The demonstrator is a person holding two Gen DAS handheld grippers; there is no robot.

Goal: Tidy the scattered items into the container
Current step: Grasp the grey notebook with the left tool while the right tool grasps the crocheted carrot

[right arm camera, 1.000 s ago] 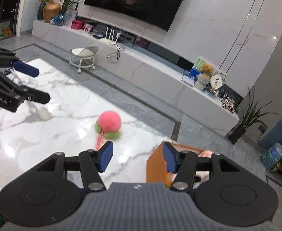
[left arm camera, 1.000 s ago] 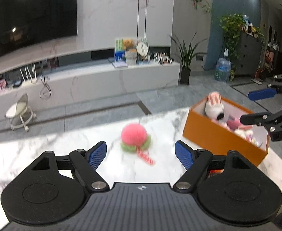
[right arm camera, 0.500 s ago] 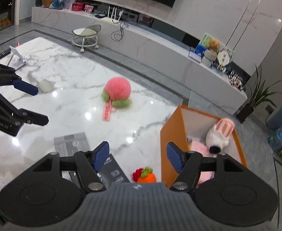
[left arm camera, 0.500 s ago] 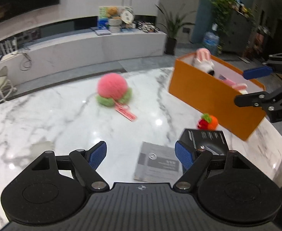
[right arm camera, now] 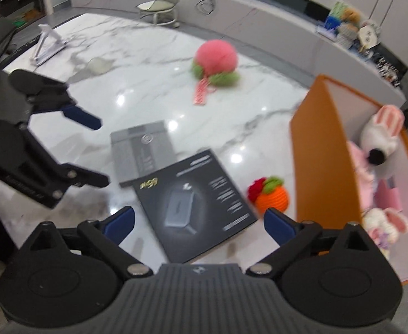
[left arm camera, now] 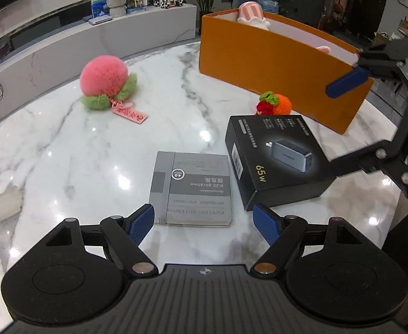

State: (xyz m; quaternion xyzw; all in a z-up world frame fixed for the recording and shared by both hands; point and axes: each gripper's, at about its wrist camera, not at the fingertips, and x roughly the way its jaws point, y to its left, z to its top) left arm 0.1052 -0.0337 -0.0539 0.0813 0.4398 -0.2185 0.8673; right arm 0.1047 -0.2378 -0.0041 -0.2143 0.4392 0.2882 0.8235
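Both grippers are empty: the left gripper (left arm camera: 203,220), at the bottom of its view, stands wide with nothing between its pads, and the right gripper (right arm camera: 199,221) is opening its jaws at the bottom of its own view, nothing between them, with the black box's near edge just ahead of them. By my reading the tidying is partly done. Going left to right across the left wrist view, four items are left on the marble table (left arm camera: 50,150): the pink plush (left arm camera: 105,76) at upper left, round and fluffy with green leaves and a pink tag trailing from it; the grey notebook (left arm camera: 194,186) lying flat at centre, just ahead of the left jaws; the black box (left arm camera: 276,161) right of centre, close beside the notebook, a printed charger carton with crisp edges; and the small crocheted fruit (left arm camera: 275,103), orange and red with a green top, just in front of the bin wall. The orange bin (left arm camera: 273,64) sits at upper right, open-topped, white inside. It already holds soft toys: a bunny (right arm camera: 382,130) and pink plush pieces show in the right wrist view. A small pale lump (left arm camera: 6,201) at far left cannot be identified.
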